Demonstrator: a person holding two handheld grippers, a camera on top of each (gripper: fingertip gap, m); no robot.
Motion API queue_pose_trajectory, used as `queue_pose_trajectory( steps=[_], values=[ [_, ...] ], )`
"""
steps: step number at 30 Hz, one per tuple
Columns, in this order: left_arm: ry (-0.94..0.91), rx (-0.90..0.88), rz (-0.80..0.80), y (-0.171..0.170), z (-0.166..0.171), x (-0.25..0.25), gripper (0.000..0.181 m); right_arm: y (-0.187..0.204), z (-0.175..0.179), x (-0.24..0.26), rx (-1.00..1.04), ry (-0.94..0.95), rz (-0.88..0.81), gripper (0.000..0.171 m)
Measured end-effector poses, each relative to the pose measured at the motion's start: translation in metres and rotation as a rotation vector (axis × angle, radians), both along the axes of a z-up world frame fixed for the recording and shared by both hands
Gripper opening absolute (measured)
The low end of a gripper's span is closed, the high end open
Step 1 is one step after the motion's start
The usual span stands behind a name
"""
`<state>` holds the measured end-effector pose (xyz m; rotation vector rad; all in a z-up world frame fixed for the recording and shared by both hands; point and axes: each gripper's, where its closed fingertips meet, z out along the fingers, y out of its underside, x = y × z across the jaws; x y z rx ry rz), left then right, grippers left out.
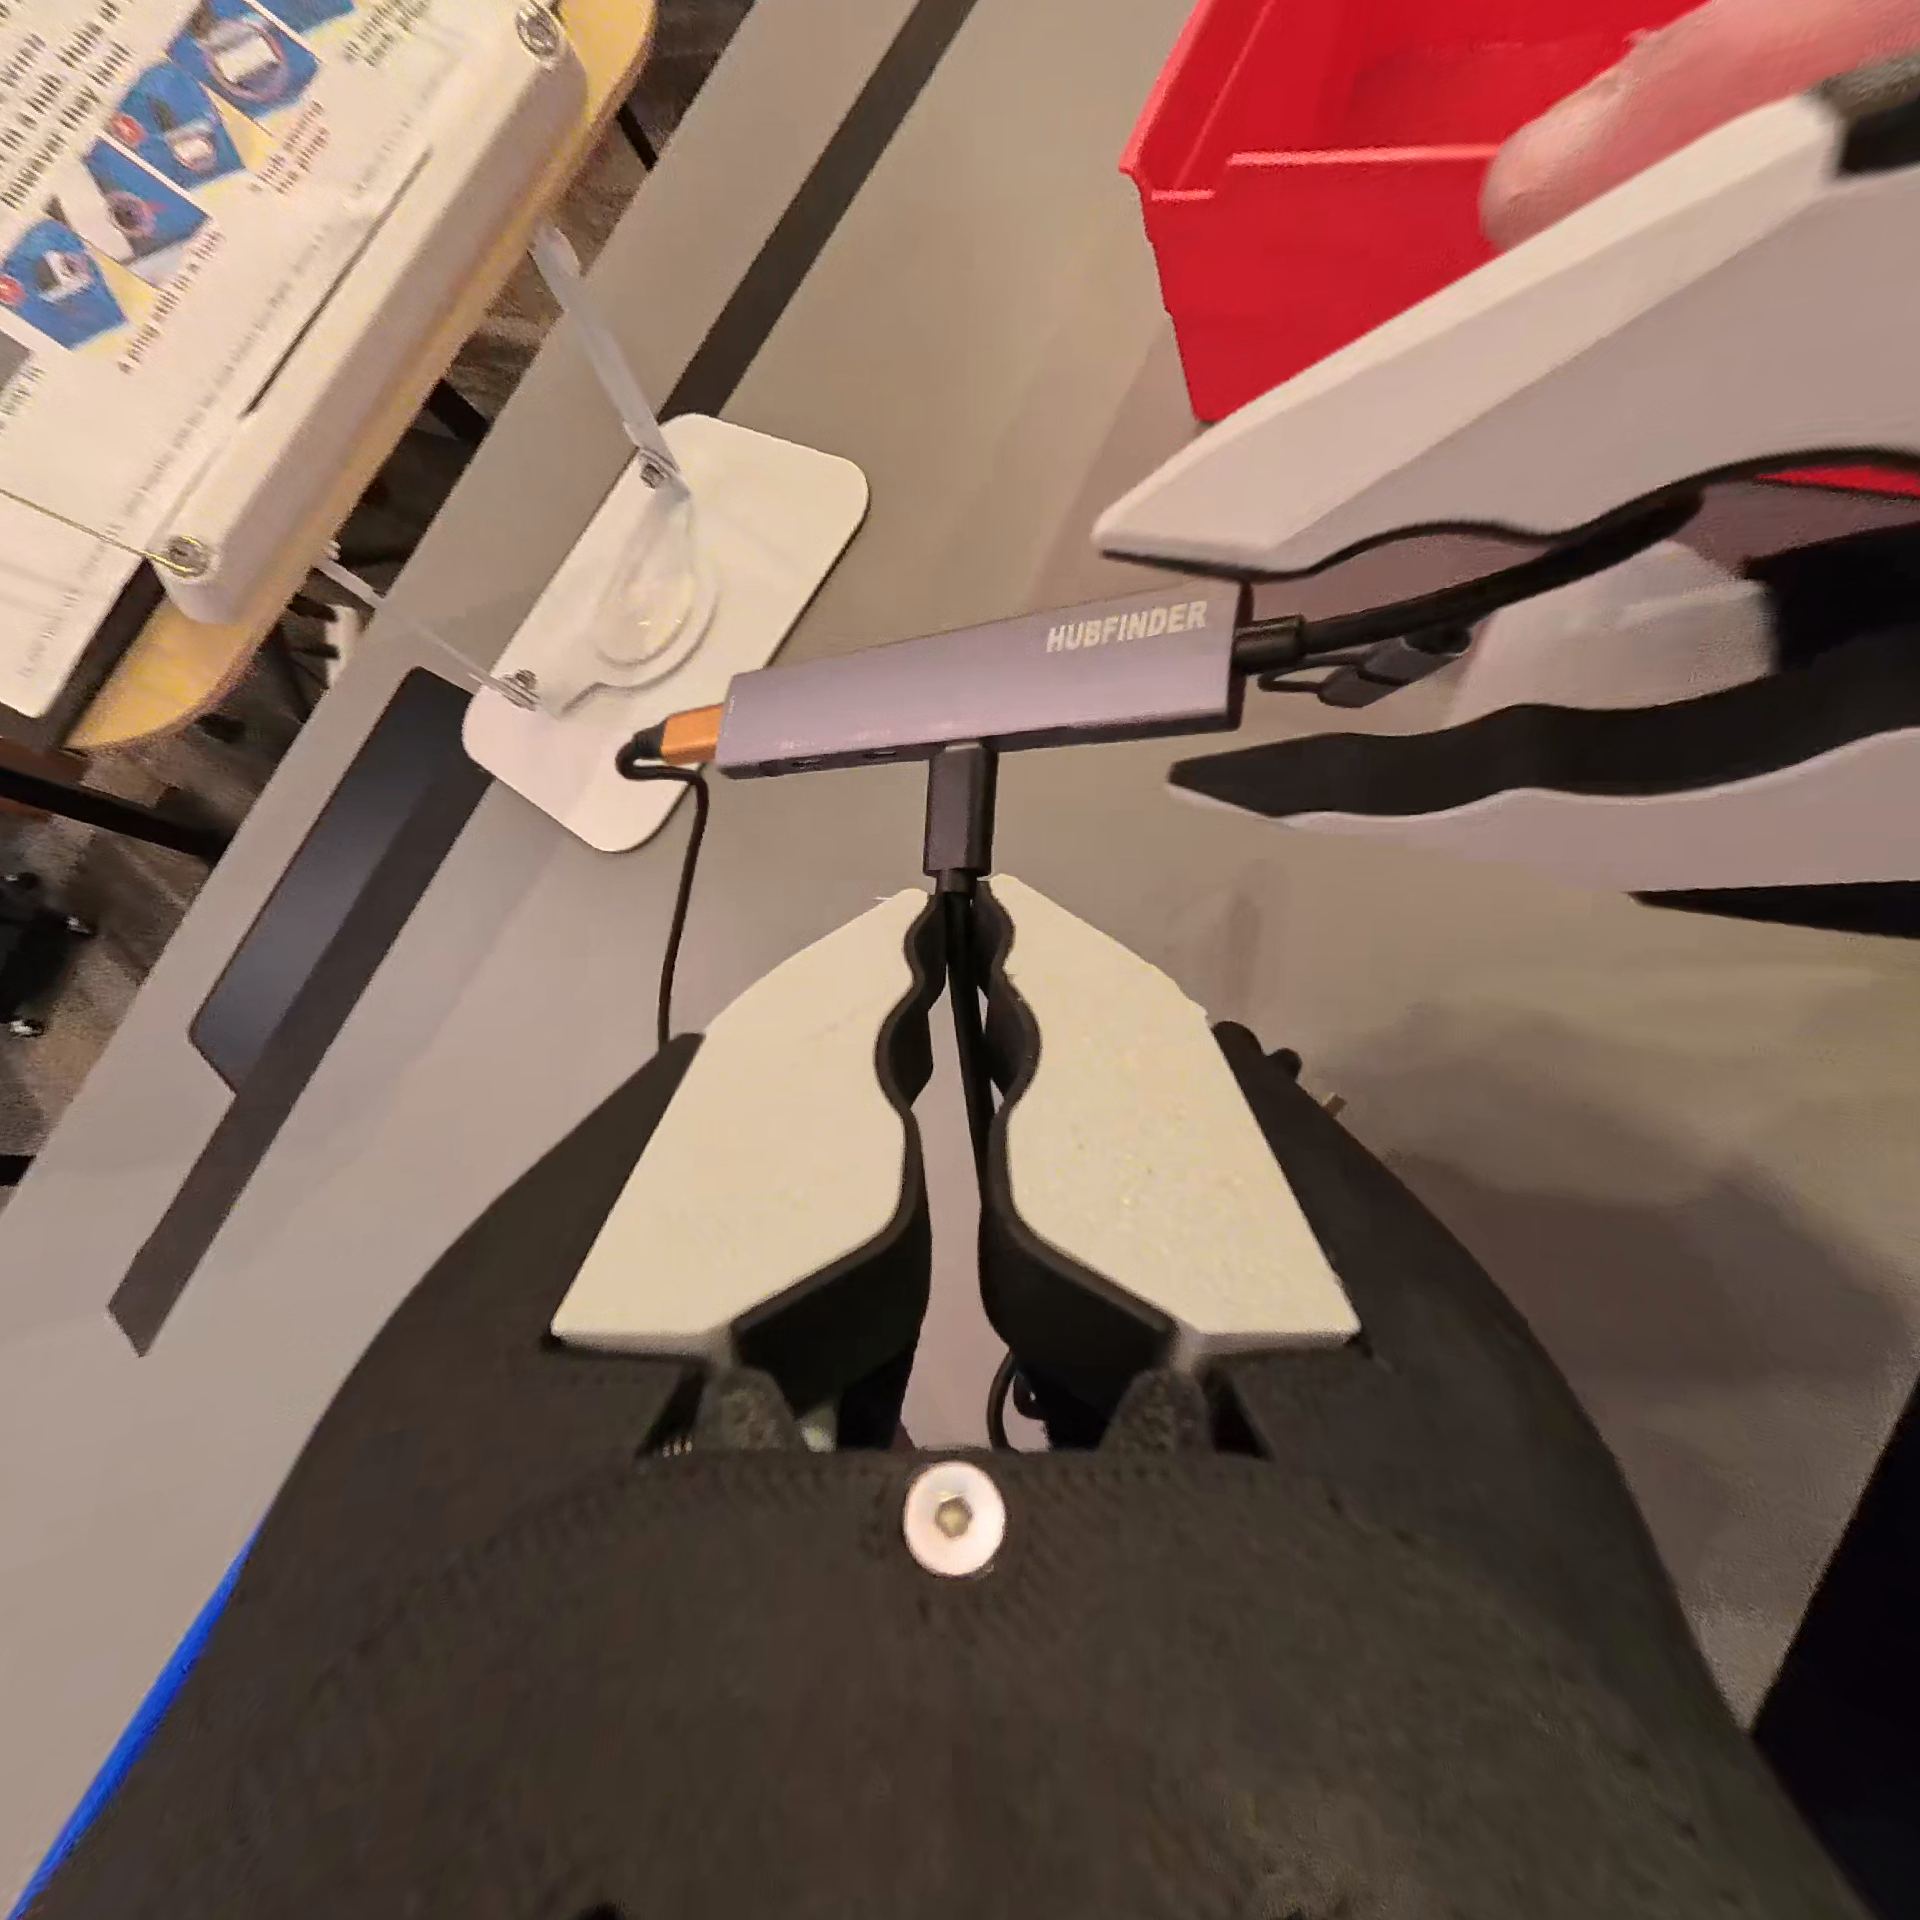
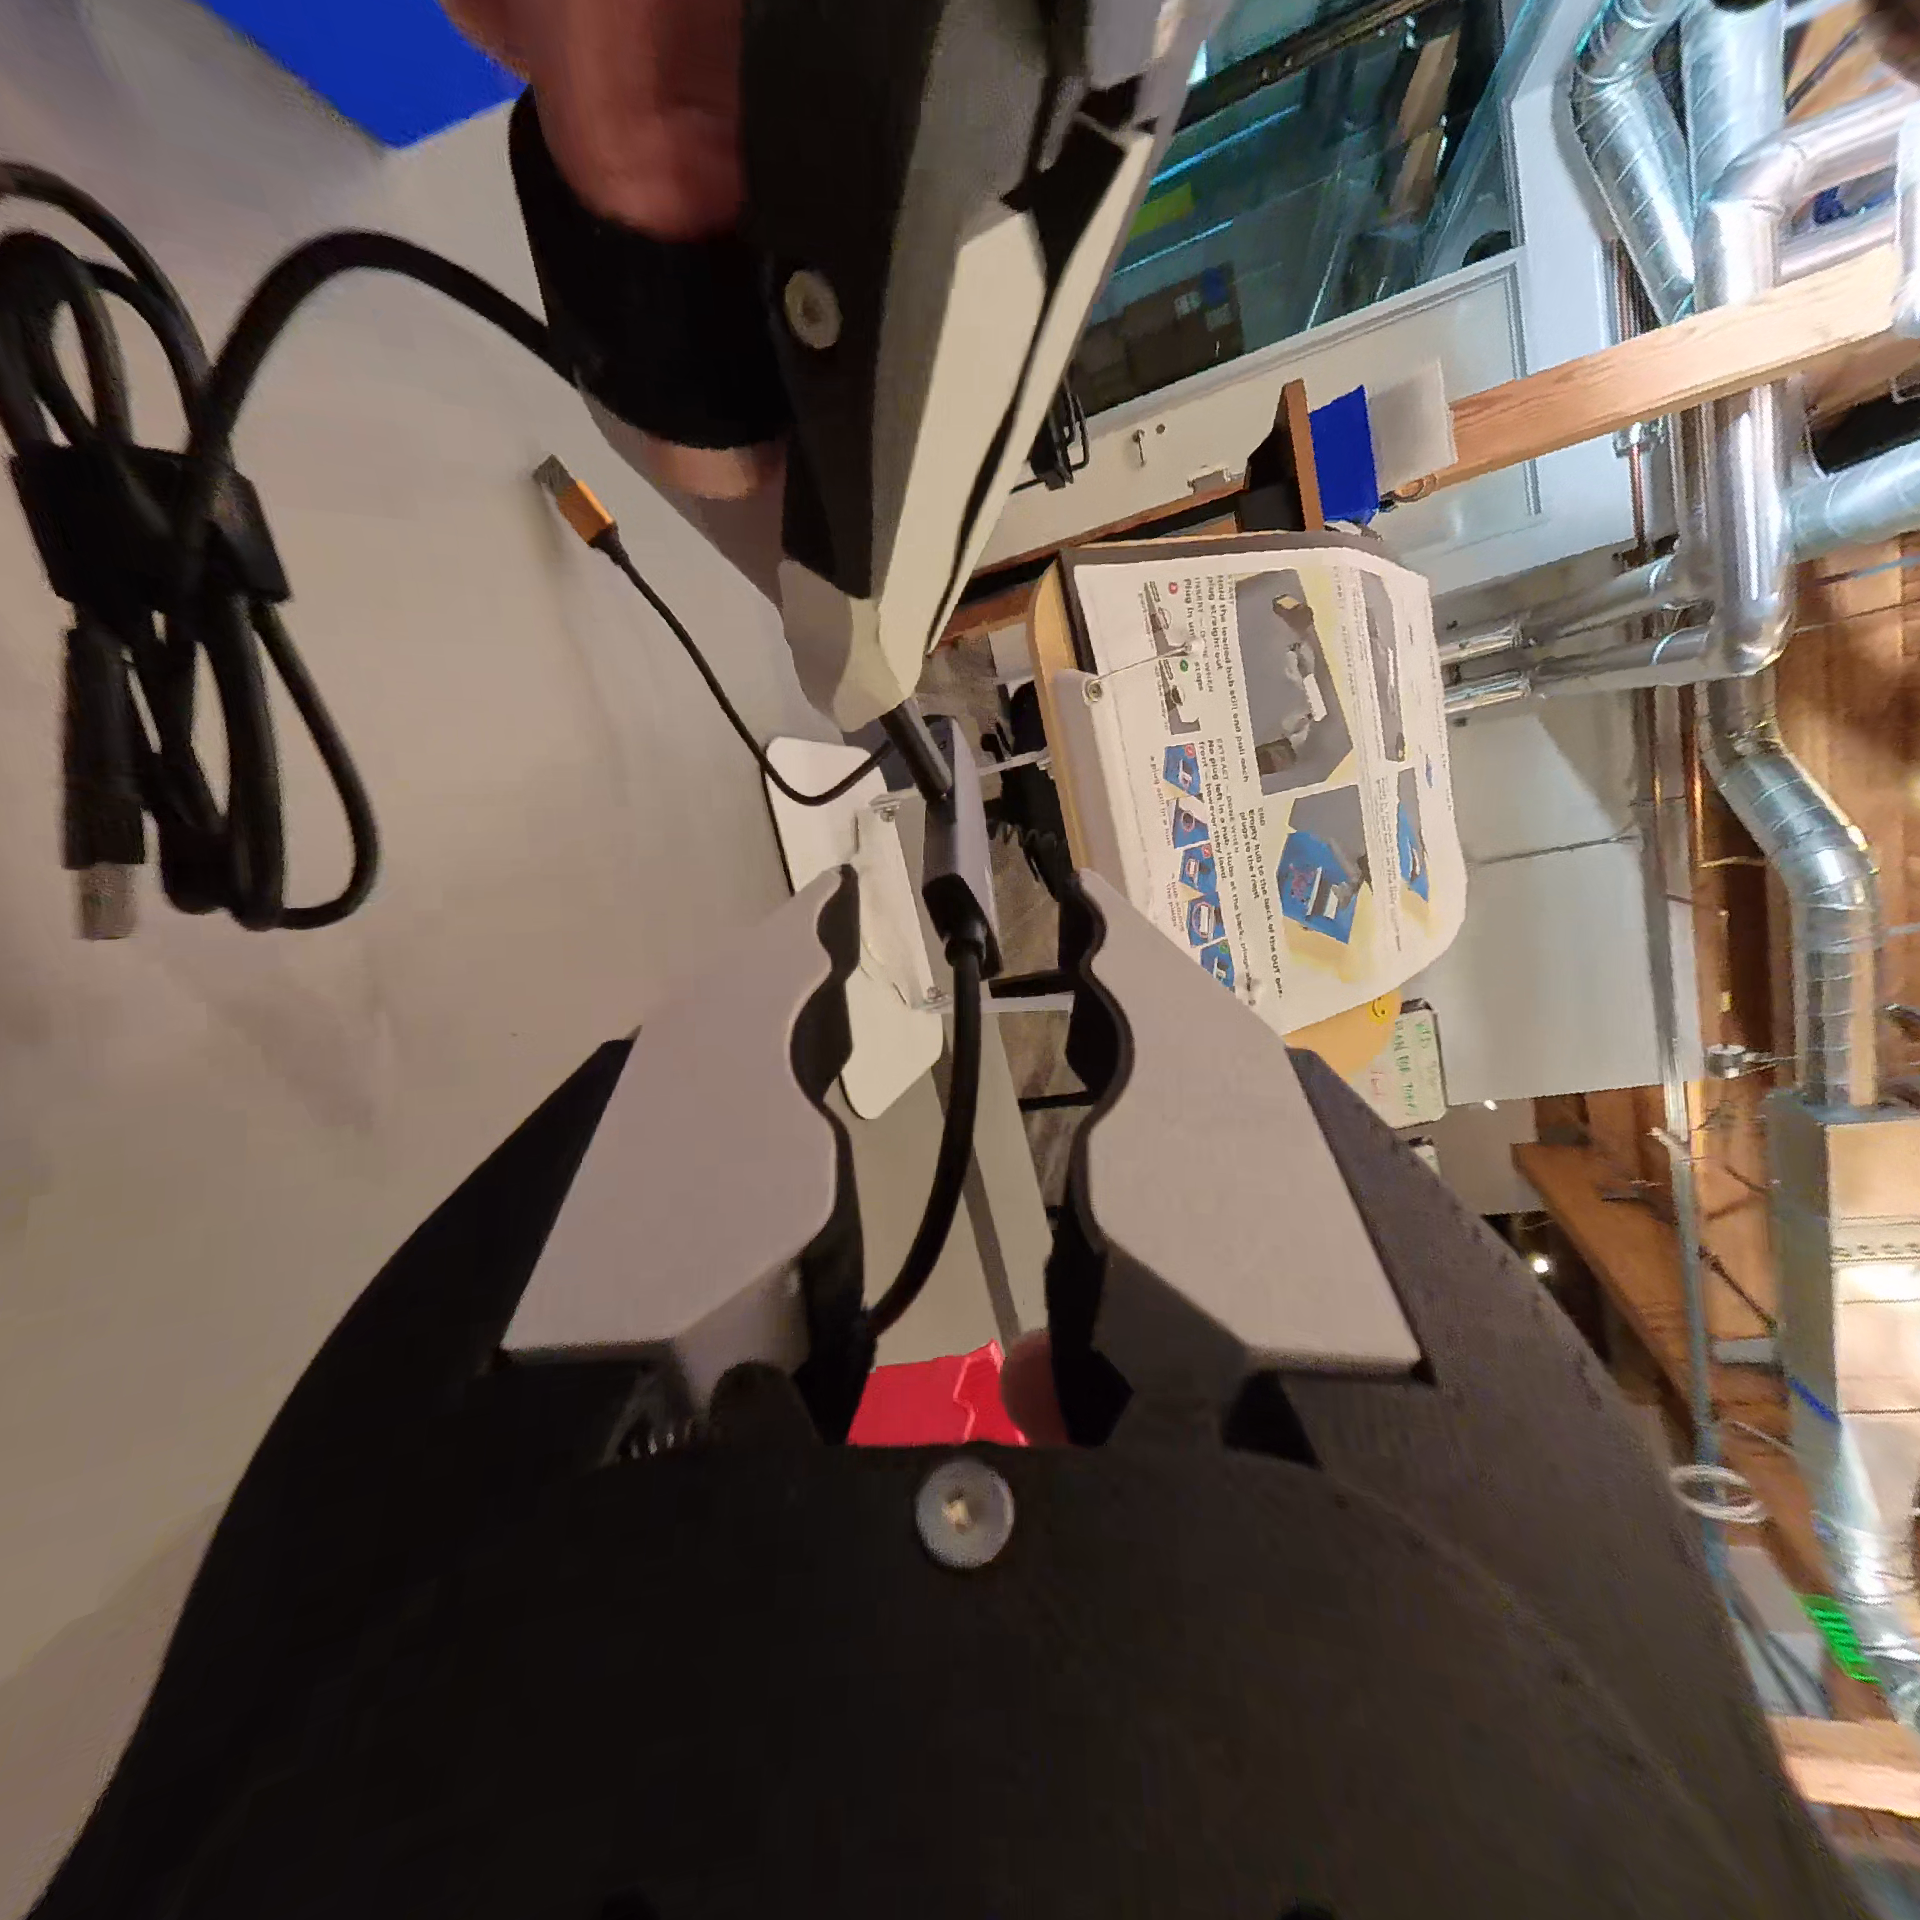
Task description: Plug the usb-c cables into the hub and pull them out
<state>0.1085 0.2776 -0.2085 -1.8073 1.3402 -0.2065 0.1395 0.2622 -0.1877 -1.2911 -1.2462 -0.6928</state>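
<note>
L gripper pinches black cable, plugged mid-frame into hub; R gripper open, empty. Spare cables upper left unplugged.

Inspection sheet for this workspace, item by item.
Surface: grey table.
Job's things: grey hub, black plug in its side, orange plug in its end.
Clutter: red bin; instruction sheet on a stand.
Grippers: left gripper shut on the black cable; right gripper open around the hub's tail cable.
Cables: spare bundle on the table.
Surroundings: metal ducts.
</note>
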Motion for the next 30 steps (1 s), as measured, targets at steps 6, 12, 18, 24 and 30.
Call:
queue_pose_trajectory(
  steps=[6, 12, 18, 24, 30],
  values=[
    [0.014, -0.053, -0.031, -0.010, -0.009, -0.001, 0.004, 0.008, -0.013, -0.001, 0.030, -0.110, 0.014, 0.008],
    [0.005, -0.062, -0.041, -0.011, -0.008, -0.002, 0.004, 0.008, -0.015, 0.000, -0.028, -0.059, 0.050, 0.007],
    [-0.040, -0.077, -0.140, -0.023, 0.019, -0.009, 0.024, 0.008, -0.014, 0.008, -0.081, 0.050, 0.074, 0.007],
    [-0.103, 0.032, -0.154, -0.011, 0.057, -0.036, 0.029, 0.005, -0.008, 0.014, -0.132, 0.178, 0.116, 0.007],
    [0.046, 0.287, -0.200, 0.001, 0.058, -0.048, 0.036, -0.004, -0.005, 0.011, -0.186, 0.223, 0.158, 0.007]
  ],
)
